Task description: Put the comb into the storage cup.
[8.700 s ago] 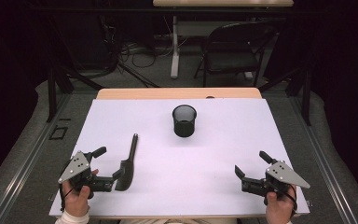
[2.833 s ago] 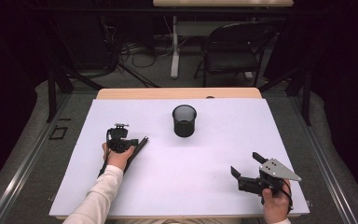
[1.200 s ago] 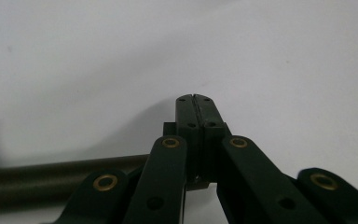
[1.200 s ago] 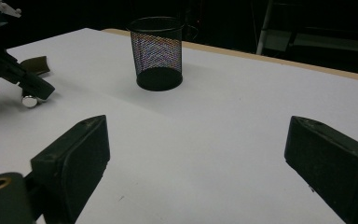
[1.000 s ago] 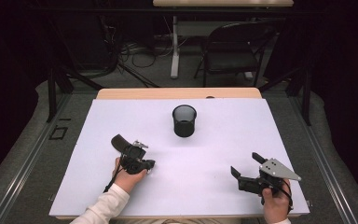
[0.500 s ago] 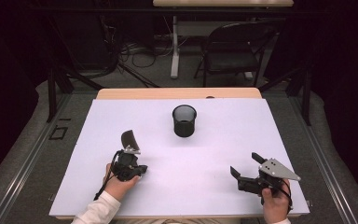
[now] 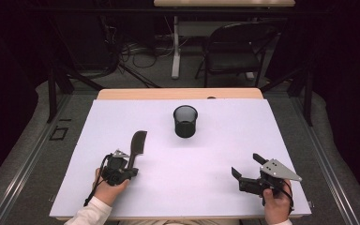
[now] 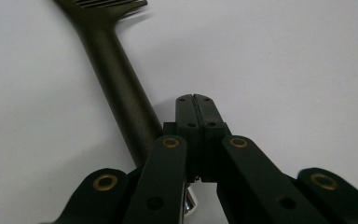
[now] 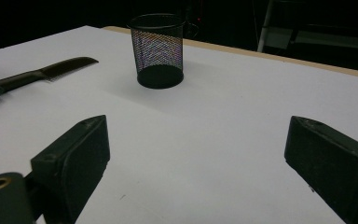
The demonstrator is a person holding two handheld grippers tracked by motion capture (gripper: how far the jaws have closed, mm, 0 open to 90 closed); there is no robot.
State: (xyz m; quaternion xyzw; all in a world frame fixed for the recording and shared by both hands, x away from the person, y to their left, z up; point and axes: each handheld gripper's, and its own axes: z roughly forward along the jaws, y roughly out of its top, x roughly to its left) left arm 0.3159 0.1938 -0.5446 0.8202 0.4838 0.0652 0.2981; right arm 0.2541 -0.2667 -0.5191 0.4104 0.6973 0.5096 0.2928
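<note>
One black comb (image 7: 137, 143) lies with its handle at the left tongs (image 7: 124, 172) and its toothed head pointing away toward the far side of the table (image 7: 225, 154); in the left gripper view the comb's handle (image 8: 121, 88) runs alongside and under the left of the two jaws, which are pressed flat together with nothing between their tips, so whether they pinch the handle lower down cannot be told; the left tongs (image 8: 196, 105) are closed; one black mesh cup (image 7: 185, 121) stands upright near the middle of the far half of the table, well apart from the comb; the right tongs (image 7: 246, 173) rest near the front right edge, held by one hand (image 7: 276, 204), jaws spread wide and empty; in the right gripper view the two jaws stand far apart over bare white surface, with the mesh cup (image 9: 158, 50) and the comb (image 9: 46, 72) beyond them; one folding chair (image 7: 236, 51) stands behind the table
</note>
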